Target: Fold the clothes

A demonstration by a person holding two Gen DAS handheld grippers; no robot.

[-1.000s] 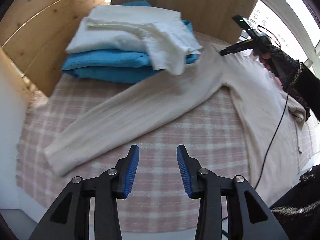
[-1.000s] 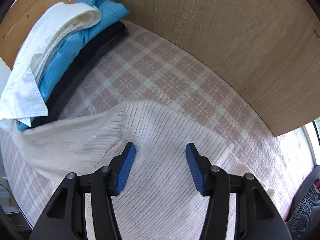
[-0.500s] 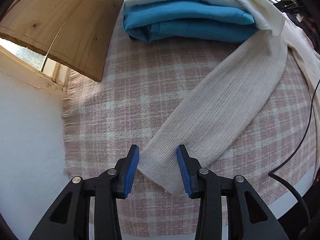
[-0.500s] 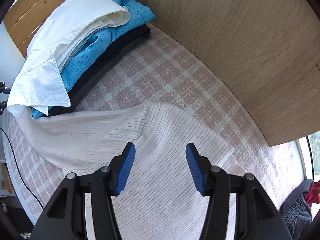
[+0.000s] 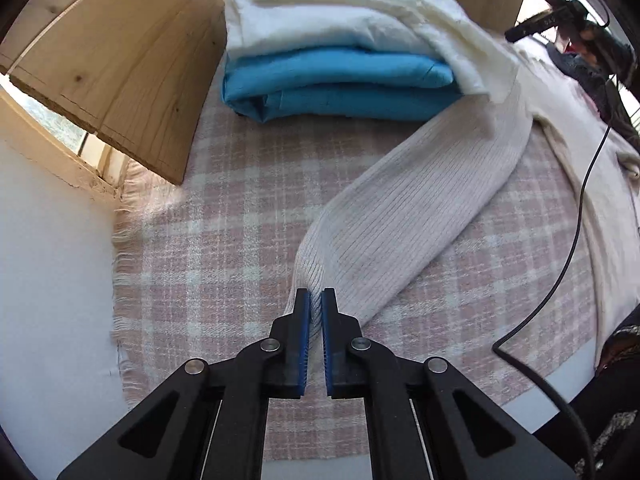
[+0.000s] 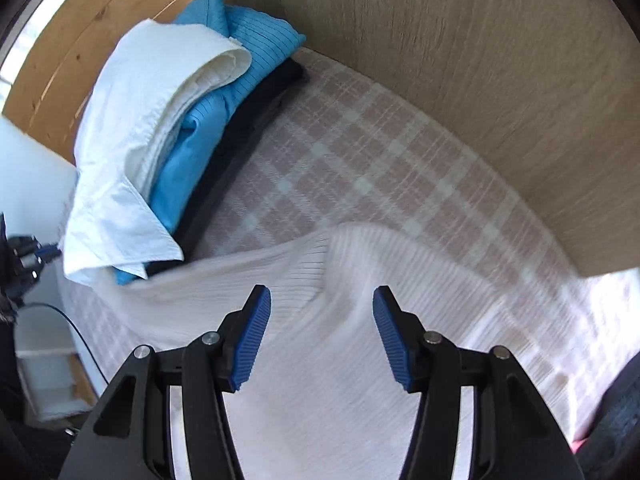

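Observation:
A cream ribbed sweater (image 5: pixel 420 200) lies spread on a pink plaid cloth (image 5: pixel 224 248). One long sleeve runs from the folded pile down to my left gripper (image 5: pixel 316 308), which is shut on the cuff end of that sleeve. In the right wrist view the sweater's body and neck area (image 6: pixel 344 344) lie under my right gripper (image 6: pixel 320 316), which is open above the knit and grips nothing. That view is blurred by motion.
A folded pile holds a white shirt (image 5: pixel 340 20) over a blue garment (image 5: pixel 340 84) and a dark one (image 6: pixel 248 128). Wooden panels (image 5: pixel 116 68) stand behind and to the left. A black cable (image 5: pixel 576 240) crosses the cloth at right.
My left gripper moved down to the sleeve cuff and shut on it. My right gripper stayed open and drifted slightly over the sweater's neck.

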